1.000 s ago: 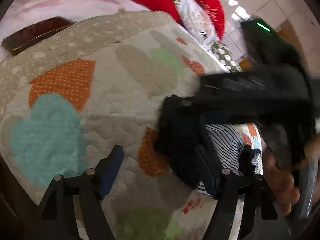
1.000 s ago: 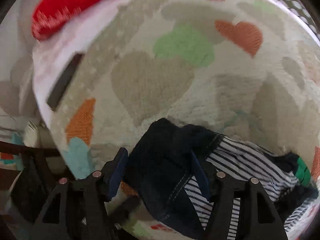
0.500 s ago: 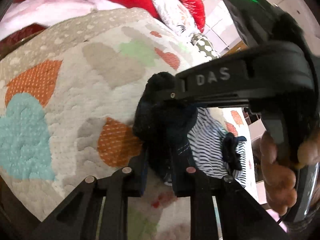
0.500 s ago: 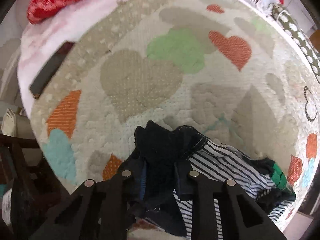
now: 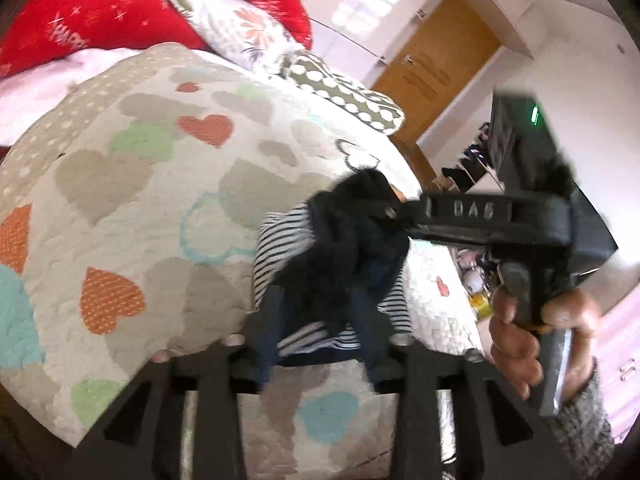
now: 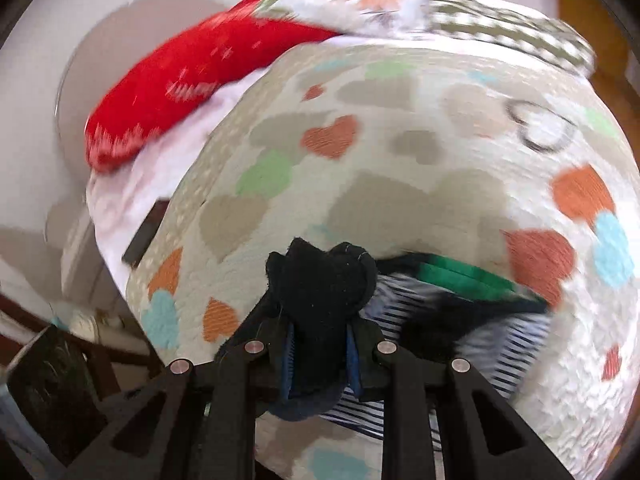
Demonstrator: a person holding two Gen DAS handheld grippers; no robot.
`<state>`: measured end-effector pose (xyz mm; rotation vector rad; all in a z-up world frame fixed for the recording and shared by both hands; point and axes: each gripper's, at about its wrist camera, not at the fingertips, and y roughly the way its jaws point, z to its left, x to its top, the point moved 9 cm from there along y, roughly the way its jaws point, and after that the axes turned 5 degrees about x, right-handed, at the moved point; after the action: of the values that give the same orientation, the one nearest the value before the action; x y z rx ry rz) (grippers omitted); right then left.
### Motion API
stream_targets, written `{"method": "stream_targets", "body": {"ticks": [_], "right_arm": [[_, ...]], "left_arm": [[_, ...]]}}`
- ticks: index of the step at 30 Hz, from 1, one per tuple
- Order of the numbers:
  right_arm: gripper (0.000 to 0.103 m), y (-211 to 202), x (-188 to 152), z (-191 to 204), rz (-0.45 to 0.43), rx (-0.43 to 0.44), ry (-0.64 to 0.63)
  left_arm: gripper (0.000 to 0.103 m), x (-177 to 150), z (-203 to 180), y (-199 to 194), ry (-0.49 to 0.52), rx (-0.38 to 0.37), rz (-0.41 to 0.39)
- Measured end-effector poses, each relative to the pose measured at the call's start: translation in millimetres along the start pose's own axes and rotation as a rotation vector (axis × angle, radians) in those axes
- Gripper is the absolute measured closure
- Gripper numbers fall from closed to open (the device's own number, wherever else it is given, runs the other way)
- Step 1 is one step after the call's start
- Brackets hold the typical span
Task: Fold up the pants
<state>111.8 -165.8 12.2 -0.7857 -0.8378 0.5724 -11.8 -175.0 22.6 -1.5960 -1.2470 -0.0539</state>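
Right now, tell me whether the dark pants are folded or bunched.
Bunched: the dark pants hang crumpled, pinched by the right gripper and left gripper.

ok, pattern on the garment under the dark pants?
Navy-and-white stripes on the striped garment; clearest in the left wrist view.

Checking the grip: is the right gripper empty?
No, the right gripper is shut on the dark pants, bunched between its fingers.
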Motion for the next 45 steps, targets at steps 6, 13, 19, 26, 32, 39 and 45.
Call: {"method": "stream_targets", "body": {"ticks": [6, 13, 19, 26, 32, 39, 45], "right_arm": [[0.075, -25, -22, -84, -0.046, 0.006, 0.159], [0.063, -95, -25, -136, -0.259, -0.174, 0.238], [0.063, -100, -22, -80, -0.300, 0.219, 0.252], [0.064, -20, -40, -120, -0.189, 0.140, 0.407], [0.067, -32, -35, -111, -0.249, 0.085, 0.376], [0.053, -46, -7, -77, -0.279, 0.156, 0.264], [0.052, -11, -31, -126, -0.249, 0.137, 0.423]], "left_arm": [[0.058, 2, -1, 25, 0.056, 0.103, 0.047], [0.058, -5, -32, 65, 0.147, 0.123, 0.126], [0.058, -32, -38, 89, 0.159, 0.162, 0.176], [0.052, -42, -34, 99, 0.153, 0.154, 0.184], [0.052, -41, -33, 90, 0.142, 0.134, 0.184], [0.049, -40, -28, 60, 0.095, 0.106, 0.161], [0.042, -30, -21, 44, 0.073, 0.130, 0.121]]}}
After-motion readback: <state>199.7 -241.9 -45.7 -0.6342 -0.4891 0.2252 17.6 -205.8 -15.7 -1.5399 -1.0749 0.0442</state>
